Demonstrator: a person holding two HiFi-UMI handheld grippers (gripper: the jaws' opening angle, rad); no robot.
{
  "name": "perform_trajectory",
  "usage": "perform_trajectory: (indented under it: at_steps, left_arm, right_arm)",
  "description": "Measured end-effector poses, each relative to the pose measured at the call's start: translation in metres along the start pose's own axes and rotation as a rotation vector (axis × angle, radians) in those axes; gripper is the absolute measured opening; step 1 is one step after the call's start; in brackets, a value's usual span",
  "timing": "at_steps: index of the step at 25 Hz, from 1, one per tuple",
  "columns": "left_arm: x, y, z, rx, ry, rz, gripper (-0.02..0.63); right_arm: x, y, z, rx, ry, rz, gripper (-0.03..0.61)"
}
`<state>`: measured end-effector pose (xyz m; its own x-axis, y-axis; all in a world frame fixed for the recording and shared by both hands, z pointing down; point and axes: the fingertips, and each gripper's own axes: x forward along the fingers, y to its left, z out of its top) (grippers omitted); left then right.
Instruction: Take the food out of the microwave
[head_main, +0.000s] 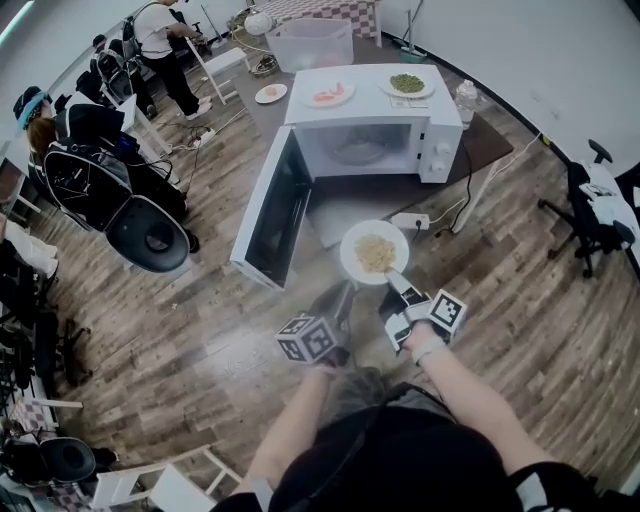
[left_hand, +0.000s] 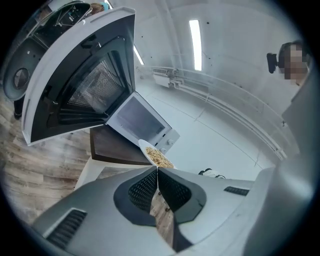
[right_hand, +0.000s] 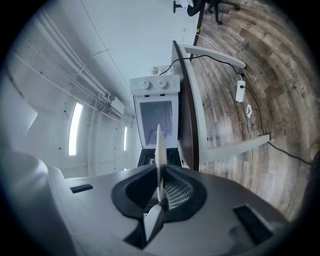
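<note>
A white plate of pale noodle-like food (head_main: 374, 252) hangs in the air in front of the white microwave (head_main: 375, 140), outside its empty cavity. My right gripper (head_main: 393, 276) is shut on the plate's near rim; in the right gripper view the plate (right_hand: 159, 160) shows edge-on between the pads of that gripper (right_hand: 160, 172). The microwave door (head_main: 272, 205) stands swung wide to the left. My left gripper (head_main: 338, 296) is beside the plate on its left, shut and empty. In the left gripper view the shut gripper (left_hand: 157, 172) points past the plate (left_hand: 156, 154) toward the microwave (left_hand: 145, 122) and its door (left_hand: 80, 85).
On top of the microwave sit a plate of pink food (head_main: 330, 95) and a plate of green food (head_main: 406, 84). A bottle (head_main: 465, 100) stands on the table at its right. A power strip (head_main: 410, 221) lies on the floor. Chairs and people fill the left; an office chair (head_main: 590, 200) stands at the right.
</note>
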<state>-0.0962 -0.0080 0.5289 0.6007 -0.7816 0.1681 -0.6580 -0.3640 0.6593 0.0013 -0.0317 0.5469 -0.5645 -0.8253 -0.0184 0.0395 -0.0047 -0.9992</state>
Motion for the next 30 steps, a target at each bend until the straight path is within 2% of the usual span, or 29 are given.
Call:
perform_trajectory:
  at_steps: [21, 30]
  left_arm:
    - [-0.052, -0.048, -0.063, -0.050, -0.087, 0.079, -0.005]
    - [-0.070, -0.041, -0.066, -0.068, -0.105, 0.124, -0.005]
  right_arm:
    - [-0.090, -0.003, -0.024, 0.015, 0.090, -0.007, 0.029]
    - [-0.091, -0.004, -0.040, 0.029, 0.130, -0.006, 0.028]
